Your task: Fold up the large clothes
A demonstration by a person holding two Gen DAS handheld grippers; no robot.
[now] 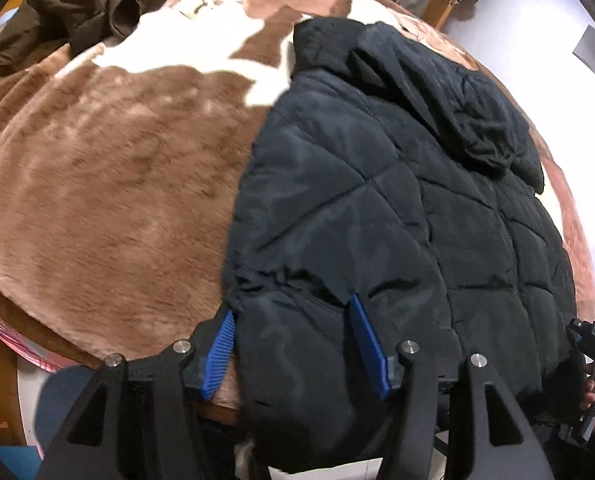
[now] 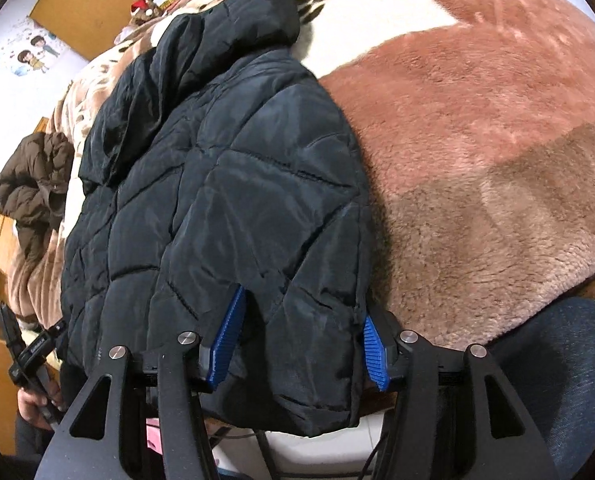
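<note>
A black quilted hooded jacket (image 1: 377,208) lies on a bed with its hood at the far end and its hem hanging over the near edge. It also shows in the right wrist view (image 2: 225,184). My left gripper (image 1: 293,316) is open, its blue pads (image 1: 221,352) straddling the jacket's left hem corner. My right gripper (image 2: 303,312) is open, its blue pads (image 2: 229,336) straddling the right hem corner. The fabric bulges between both pairs of fingers without being pinched.
A plush brown and white blanket (image 1: 109,208) covers the bed, also in the right wrist view (image 2: 477,160). A brown padded coat (image 1: 69,12) lies at the far end, also at the left of the right wrist view (image 2: 33,184). The right gripper shows in the left wrist view (image 1: 589,336).
</note>
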